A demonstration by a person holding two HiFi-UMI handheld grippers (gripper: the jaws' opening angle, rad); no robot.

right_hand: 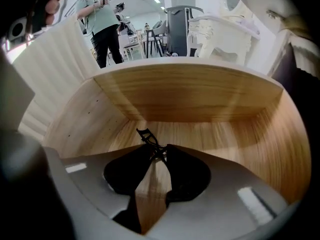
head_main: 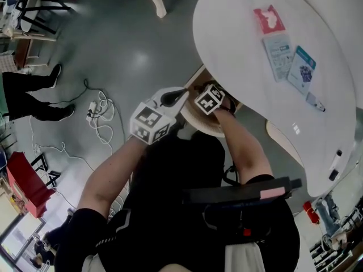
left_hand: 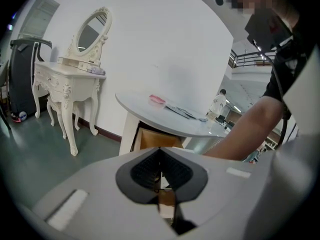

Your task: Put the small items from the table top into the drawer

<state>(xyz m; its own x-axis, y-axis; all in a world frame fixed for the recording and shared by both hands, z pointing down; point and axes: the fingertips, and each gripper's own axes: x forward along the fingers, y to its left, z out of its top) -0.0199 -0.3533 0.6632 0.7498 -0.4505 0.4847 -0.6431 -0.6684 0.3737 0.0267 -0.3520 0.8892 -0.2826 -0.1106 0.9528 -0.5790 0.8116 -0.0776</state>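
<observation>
Beside the drawer, left gripper (left_hand: 160, 151): jaws closed tip to tip with nothing pinched. It points slightly down toward the drawer under the tabletop's rim.
Drawer (right_hand: 185, 99): pale wood, pulled out from under the tabletop.
Right gripper (right_hand: 159, 153): pointed steeply down inside the drawer. Its jaws are partly closed, the tips pinching a black item (right_hand: 146, 135).
Black item: thin and wiry, sticking out past the jaw tips above the drawer floor. Whether it touches the wood cannot be told.
Tabletop (head_main: 244, 78): white with a rounded edge, to the right of both grippers.
Pink packet (head_main: 269, 19): on the tabletop, well apart from the drawer.
Blue packets (head_main: 278, 54): two side by side, just beside the pink one.
Pen (head_main: 316, 102): just beyond the blue packets.
</observation>
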